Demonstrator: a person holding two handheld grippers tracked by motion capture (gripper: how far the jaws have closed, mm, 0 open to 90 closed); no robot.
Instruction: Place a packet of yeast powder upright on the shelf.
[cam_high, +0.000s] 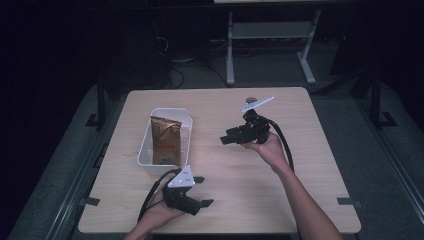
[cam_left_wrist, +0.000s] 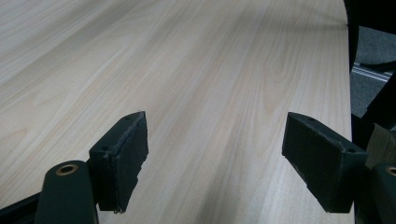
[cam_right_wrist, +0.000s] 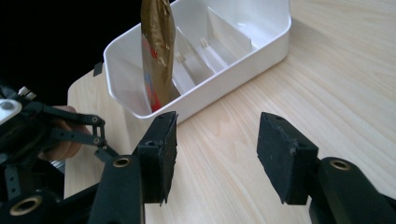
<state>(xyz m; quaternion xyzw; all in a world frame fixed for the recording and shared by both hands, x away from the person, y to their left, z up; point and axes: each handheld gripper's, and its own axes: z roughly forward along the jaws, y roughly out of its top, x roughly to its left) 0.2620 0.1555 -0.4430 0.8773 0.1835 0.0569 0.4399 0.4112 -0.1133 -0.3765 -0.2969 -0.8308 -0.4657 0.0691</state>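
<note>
A gold foil bag (cam_high: 165, 140) stands upright in the near end of a white plastic bin (cam_high: 144, 151) on the left half of the wooden table. In the right gripper view the bag (cam_right_wrist: 158, 42) rises from the bin (cam_right_wrist: 261, 56), whose dividers show behind it. My right gripper (cam_high: 226, 136) hovers right of the bin and points left at it, jaws open with nothing between them (cam_right_wrist: 217, 154). My left gripper (cam_high: 204, 191) rests near the table's front edge, below the bin, and points right. It stands open over bare wood (cam_left_wrist: 215, 158).
The table (cam_high: 280, 170) ends close behind my left hand at the front edge. Bare wood lies between the two grippers and on the right half. A white desk frame (cam_high: 230, 50) stands on the floor behind the table.
</note>
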